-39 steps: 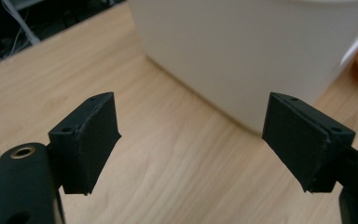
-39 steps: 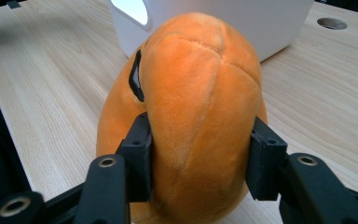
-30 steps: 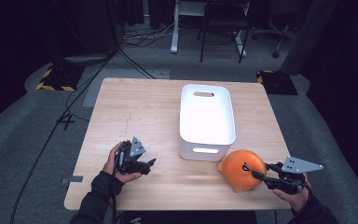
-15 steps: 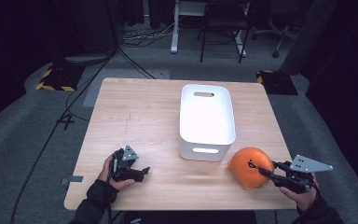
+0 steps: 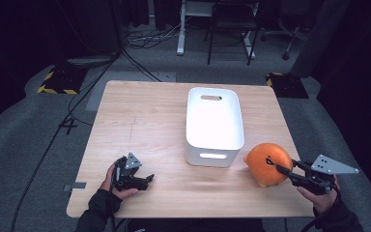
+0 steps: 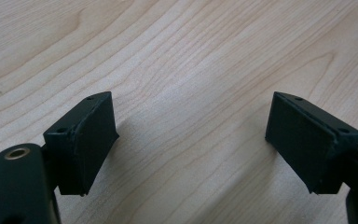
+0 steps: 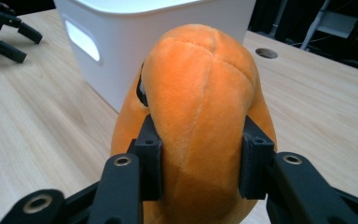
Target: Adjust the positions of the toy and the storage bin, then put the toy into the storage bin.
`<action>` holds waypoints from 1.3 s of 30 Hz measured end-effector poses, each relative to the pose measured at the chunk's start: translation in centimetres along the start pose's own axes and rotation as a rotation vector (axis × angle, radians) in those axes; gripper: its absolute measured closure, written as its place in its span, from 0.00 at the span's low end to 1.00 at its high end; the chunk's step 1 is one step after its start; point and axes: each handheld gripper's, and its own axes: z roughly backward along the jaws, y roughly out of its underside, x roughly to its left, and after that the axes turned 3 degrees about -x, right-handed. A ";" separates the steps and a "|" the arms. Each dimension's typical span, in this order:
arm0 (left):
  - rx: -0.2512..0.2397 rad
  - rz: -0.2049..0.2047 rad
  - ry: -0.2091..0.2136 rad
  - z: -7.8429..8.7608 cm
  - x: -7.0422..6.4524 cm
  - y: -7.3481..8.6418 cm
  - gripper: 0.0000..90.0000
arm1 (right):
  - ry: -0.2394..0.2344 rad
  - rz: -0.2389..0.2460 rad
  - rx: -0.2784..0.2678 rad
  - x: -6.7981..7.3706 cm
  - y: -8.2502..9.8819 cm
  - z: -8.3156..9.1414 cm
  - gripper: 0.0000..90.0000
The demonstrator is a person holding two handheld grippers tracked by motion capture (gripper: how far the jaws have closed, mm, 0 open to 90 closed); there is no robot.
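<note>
An orange plush toy (image 5: 266,164) sits at the table's near right, just right of the white bin (image 5: 214,124). My right gripper (image 5: 281,169) is shut on it; in the right gripper view both pads (image 7: 150,156) press into the plush toy's (image 7: 200,107) sides and its jaws have just finished closing. My left gripper (image 5: 147,181) rests low at the near left of the table with its jaws open; in the left gripper view the left gripper (image 6: 191,149) has only bare wood between its fingers (image 6: 86,140).
The white bin (image 7: 135,32) stands upside down in the middle of the wooden table (image 5: 145,116). A round hole (image 7: 266,53) is in the tabletop behind the toy. Chairs and cables lie on the floor beyond the far edge.
The right gripper and the plush toy have shifted a little right and lifted slightly. The left gripper has sunk toward the table and moved slightly nearer the front edge.
</note>
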 end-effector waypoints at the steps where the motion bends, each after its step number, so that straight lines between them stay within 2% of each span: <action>1: 0.000 0.000 0.000 0.0 0.0 0.0 0.18 | 0.000 0.000 0.000 0.0 0.0 0.0 0.67; 5: 0.005 0.001 -0.003 0.1 0.0 0.0 0.18 | 0.014 -0.006 -0.006 -0.5 -0.6 -0.1 0.67; 9: 0.004 0.004 -0.004 0.1 0.0 0.0 0.18 | 0.018 0.011 -0.018 -1.0 -1.2 -0.3 0.67; 11: 0.003 0.006 -0.005 0.0 0.0 0.1 0.18 | 0.023 0.015 -0.020 -1.2 -1.7 -0.3 0.67; 18: 0.003 0.004 -0.004 0.1 0.0 0.1 0.18 | 0.037 0.034 -0.080 -2.0 -4.2 -0.1 0.67; 24: 0.003 0.006 -0.005 0.1 0.0 0.1 0.18 | 0.047 0.045 -0.087 -2.5 -5.4 -0.8 0.67; 39: 0.003 0.006 -0.004 0.0 0.0 0.1 0.18 | 0.133 0.095 -0.140 -4.2 -9.4 -0.9 0.67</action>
